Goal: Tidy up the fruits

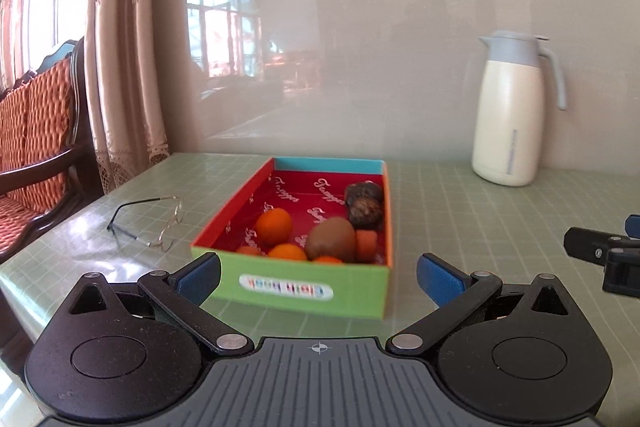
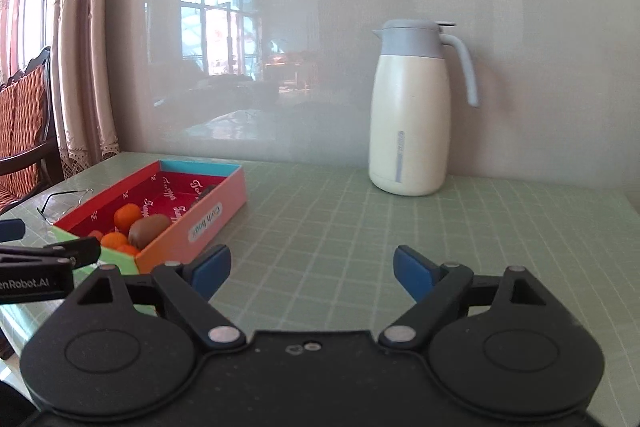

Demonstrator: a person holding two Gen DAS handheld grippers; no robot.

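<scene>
Fruit already sits inside the box (image 1: 296, 279), a shallow carton with a red lining, a green near wall and a blue far wall, resting on the green gridded table (image 1: 460, 227); a brown kiwi (image 1: 331, 239) lies near the front right, several oranges (image 1: 273, 225) cluster left of it and along the near wall, and two dark wrinkled fruits (image 1: 363, 205) rest against the right wall farther back; no loose fruit shows on the table in either view, so the gathering looks close to finished, as a judgement. The left gripper (image 1: 318, 275) hovers just before the box's near wall, fingers spread wide and holding nothing; the right gripper (image 2: 312, 269) hangs over bare table right of the box, fingers likewise apart and empty. Glasses (image 1: 148, 223) lie left of the box; a thermos jug (image 2: 412, 115) stands far right.
</scene>
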